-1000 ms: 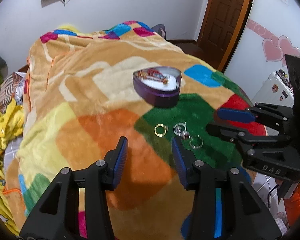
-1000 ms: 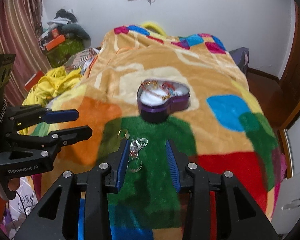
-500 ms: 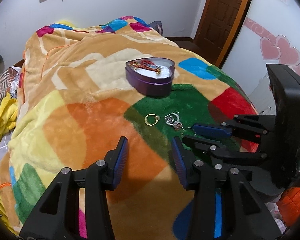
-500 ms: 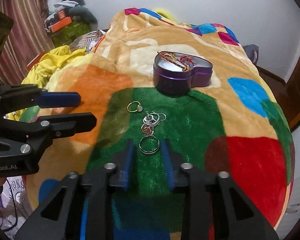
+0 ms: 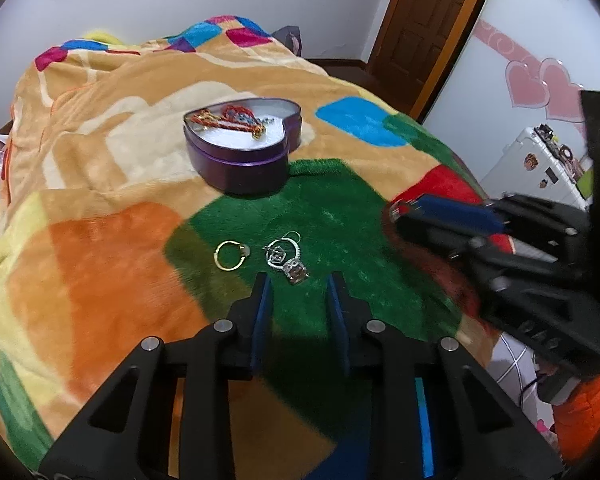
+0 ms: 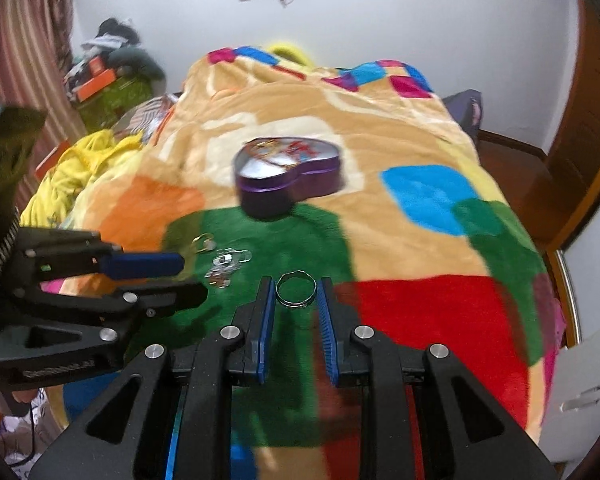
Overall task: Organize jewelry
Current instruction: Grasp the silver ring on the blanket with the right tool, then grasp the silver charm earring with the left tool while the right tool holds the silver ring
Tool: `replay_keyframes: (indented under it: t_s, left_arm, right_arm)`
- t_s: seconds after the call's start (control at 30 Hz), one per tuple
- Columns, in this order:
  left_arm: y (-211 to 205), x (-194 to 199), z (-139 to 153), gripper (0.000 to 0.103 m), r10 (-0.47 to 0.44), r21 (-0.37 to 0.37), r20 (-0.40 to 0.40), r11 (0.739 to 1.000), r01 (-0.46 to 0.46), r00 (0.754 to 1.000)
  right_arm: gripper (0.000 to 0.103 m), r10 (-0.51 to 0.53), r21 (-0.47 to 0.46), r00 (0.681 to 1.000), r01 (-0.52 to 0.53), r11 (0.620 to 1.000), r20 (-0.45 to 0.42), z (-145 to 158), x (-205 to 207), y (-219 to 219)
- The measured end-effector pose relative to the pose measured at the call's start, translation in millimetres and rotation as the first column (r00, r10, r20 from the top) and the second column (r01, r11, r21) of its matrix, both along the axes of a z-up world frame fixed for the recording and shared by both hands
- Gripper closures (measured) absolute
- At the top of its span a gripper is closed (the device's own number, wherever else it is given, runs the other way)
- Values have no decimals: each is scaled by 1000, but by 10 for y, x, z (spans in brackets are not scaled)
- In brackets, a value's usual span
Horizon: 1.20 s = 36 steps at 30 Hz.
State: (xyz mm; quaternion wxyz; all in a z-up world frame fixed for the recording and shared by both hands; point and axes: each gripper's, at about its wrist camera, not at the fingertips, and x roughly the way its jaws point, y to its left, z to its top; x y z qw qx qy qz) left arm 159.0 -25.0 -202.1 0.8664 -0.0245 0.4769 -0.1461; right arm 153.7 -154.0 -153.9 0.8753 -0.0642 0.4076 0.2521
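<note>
Left wrist view: left gripper [image 5: 300, 280] sits at 6 o'clock over the green patch of the blanket [image 5: 100, 160], jaws narrowing and closing, nothing between the pads; the silver pendant cluster [image 5: 286, 258] lies just ahead of the fingertips, near 12 o'clock from them, not touched. Gold ring [image 5: 230, 255] lies just beside the cluster at its 9 o'clock, loose on the blanket. Purple heart-shaped tin [image 5: 244, 160] stands open further off at 12 o'clock, with red and gold chains already lying on its white lining. Right gripper [image 5: 396, 216] comes in blurred from 3 o'clock; whether it grips anything cannot be told from here. Right wrist view: right gripper [image 6: 296, 292] at 6 o'clock, jaws narrow, silver ring [image 6: 295, 290] caught between the two blue pads and apparently raised clear of the blanket, so it reads as held. The tin [image 6: 288, 176] is at 12 o'clock, well apart from the ring. Left gripper [image 6: 180, 276] enters from 9 o'clock, its tips just beside the pendant cluster [image 6: 224, 266] and gold ring [image 6: 204, 242], both blurred. Progress judgement: partly done. Chains are in the tin; one ring is in hand but not yet delivered; pendant cluster and gold ring remain to be picked up and dropped in. No lid is visible in either view, so a closing step cannot be judged.
</note>
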Motion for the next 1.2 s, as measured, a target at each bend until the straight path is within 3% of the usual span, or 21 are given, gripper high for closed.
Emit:
replay_keyframes:
  t_s: [0.13,0.37,0.4,0.43,0.73,0.77,0.83,0.9,1.2]
  left_arm:
    - [-21,68,-106,92,18,7,-21,1000,-18,1000]
    - [96,23,-35,94,51,-13,5,999,-51,999]
    - [114,7,-15,103,54,-14,10,998,-54,999]
    - [126,-2,0,103,54,-14,11,998,-54,998]
    - [202,-39,113,103,53,-28,25,998,-52,998]
    - [195,-36,106,101,55,-24,24,998,-55,998]
    - [149,-17,71,86,43,-12,9,999,-43,999]
    - [112,-1,28,78,38,-10,-9,999,-38,999]
    - [68,129,-137,78,75,-20,-46,997,-76,996]
  right_arm:
    - [84,-21,6,1000,21,1000,5,25,12,-90]
    - [84,-22,20,1000,22,1000,3,27,26,-109]
    - [84,-21,23,1000,21,1000,3,29,29,-105]
    - [84,-20,26,1000,20,999,4,32,31,-102]
    - [84,-4,30,1000,4,1000,9,55,12,-36]
    - [84,-2,30,1000,2,1000,9,54,14,-27]
    - [84,-3,27,1000,3,1000,9,50,18,-21]
    - [84,-5,28,1000,5,1000,6,50,22,-28]
    - [84,-14,22,1000,14,1000,5,50,32,-61]
